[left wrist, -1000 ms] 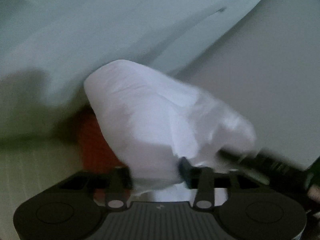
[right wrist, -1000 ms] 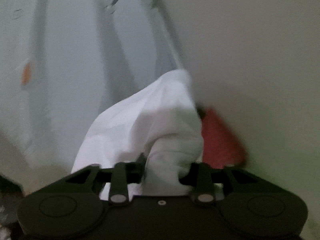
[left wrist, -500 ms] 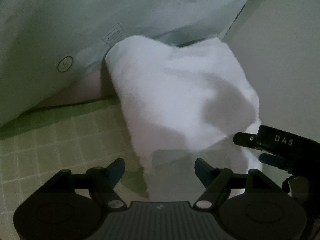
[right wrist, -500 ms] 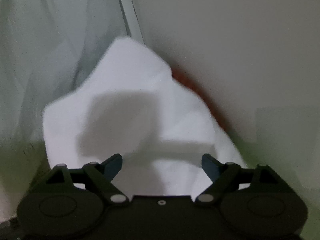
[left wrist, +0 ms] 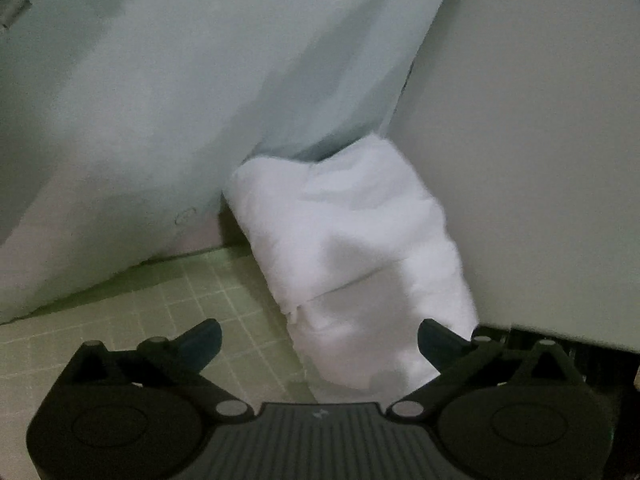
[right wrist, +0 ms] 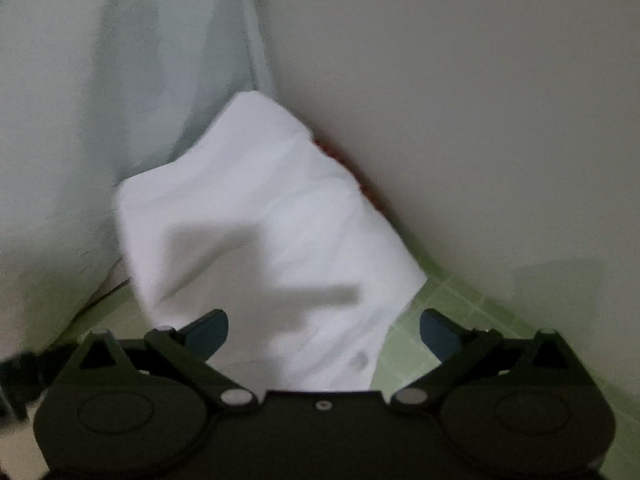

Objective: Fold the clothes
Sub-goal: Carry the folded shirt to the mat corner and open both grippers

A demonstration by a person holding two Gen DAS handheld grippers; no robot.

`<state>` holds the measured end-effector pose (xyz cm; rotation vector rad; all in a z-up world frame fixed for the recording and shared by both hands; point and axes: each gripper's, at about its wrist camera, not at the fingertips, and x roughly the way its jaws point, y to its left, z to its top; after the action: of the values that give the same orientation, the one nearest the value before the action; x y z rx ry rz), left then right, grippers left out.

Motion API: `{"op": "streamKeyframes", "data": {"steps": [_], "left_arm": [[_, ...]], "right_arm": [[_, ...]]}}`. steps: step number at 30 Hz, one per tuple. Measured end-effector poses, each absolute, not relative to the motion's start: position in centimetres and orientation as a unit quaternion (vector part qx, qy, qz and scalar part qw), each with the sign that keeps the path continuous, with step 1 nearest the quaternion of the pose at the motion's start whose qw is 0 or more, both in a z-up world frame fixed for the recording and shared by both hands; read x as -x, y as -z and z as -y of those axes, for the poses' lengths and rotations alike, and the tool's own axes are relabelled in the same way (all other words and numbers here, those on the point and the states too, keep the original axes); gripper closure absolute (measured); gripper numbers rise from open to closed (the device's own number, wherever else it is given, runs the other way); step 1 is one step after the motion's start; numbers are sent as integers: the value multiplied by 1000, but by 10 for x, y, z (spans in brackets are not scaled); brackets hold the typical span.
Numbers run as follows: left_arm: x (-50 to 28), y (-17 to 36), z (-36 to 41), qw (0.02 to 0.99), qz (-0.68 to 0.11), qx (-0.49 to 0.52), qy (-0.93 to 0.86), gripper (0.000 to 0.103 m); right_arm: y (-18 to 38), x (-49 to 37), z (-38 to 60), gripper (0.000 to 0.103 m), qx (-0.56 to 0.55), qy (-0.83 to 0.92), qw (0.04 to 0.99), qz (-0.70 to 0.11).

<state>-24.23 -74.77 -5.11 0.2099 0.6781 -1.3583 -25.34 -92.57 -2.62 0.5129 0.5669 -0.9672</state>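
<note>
Cloth (left wrist: 352, 248), white and folded, lies ahead of the left gripper (left wrist: 320, 338), its near end between the spread fingers (left wrist: 200, 340), touching neither. Both grippers' jaws have just been opening. Right gripper (right wrist: 324, 332) also spread wide, cloth (right wrist: 260, 232) between and ahead of its fingers (right wrist: 208, 332), unpinched. Red thing (right wrist: 340, 160) mostly hidden behind cloth, unidentifiable. Green checked mat (left wrist: 160, 312) under; pale curtain (left wrist: 200, 80) behind, blurred.
</note>
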Motion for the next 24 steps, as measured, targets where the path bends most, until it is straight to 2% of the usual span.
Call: {"op": "streamKeyframes", "data": {"steps": [5,15,24], "left_arm": [[256,35,702,725,-277,-107,621,0],[275,27,610,704,-290,-120,637,0],[294,28,576,698,-264,-162,646,0]], "right_arm": [[11,275,873,0,-219,438,832,-261],[5,320,768,0,-186,450,833,-263],[13,353,726,0,-203,469,820,-257]]}}
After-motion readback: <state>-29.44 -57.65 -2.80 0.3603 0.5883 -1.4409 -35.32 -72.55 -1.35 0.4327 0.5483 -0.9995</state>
